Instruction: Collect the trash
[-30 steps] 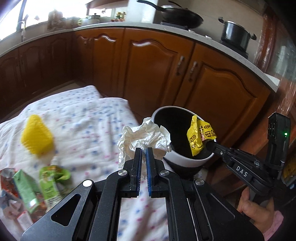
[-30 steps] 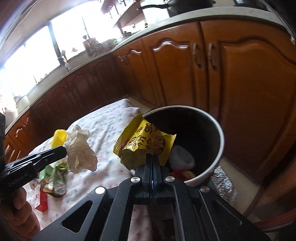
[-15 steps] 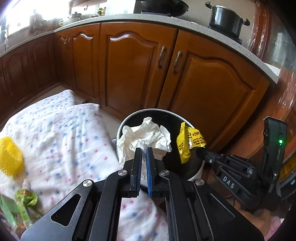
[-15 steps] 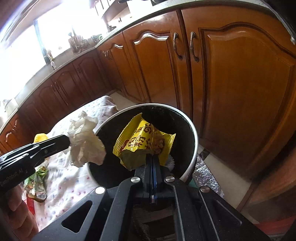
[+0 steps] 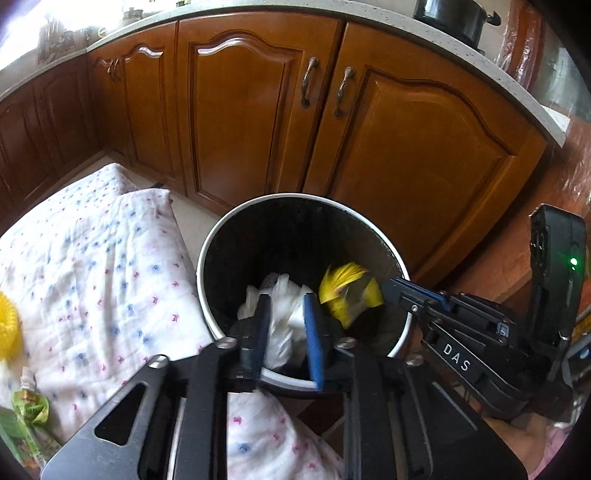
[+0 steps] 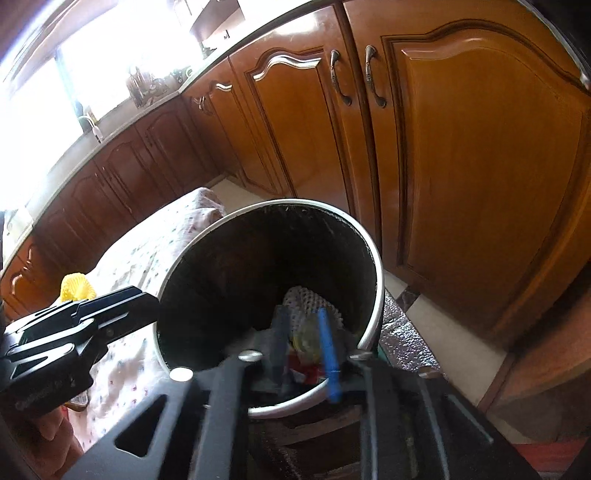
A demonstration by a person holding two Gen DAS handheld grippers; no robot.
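- The wooden cabinets [image 5: 258, 110] fill the background, under a pale counter on which a dark pot [image 5: 458, 18] stands.
- The cloth [image 5: 92, 266], white with small blue and pink marks, covers the low surface at the left; its right edge is just beside the bin.
- The bin [image 5: 384, 236] is round, black inside with a pale rim, and stands in front of the cabinet doors.
- The left gripper [image 5: 284, 328] is over the near rim of the bin. Its jaws are opening, and the crumpled white paper [image 5: 284, 295] is seen between them, blurred, inside the bin; the pads do not seem to press it.
- The right gripper [image 6: 304, 343] is also over the bin, and its jaws are opening. The yellow wrapper [image 5: 347, 291] is in the bin, right of the paper, blurred and free of the fingers.
- A yellow net piece [image 5: 9, 325] lies at the left edge of the cloth.
- A green pouch [image 5: 29, 406] lies at the near left corner of the cloth.
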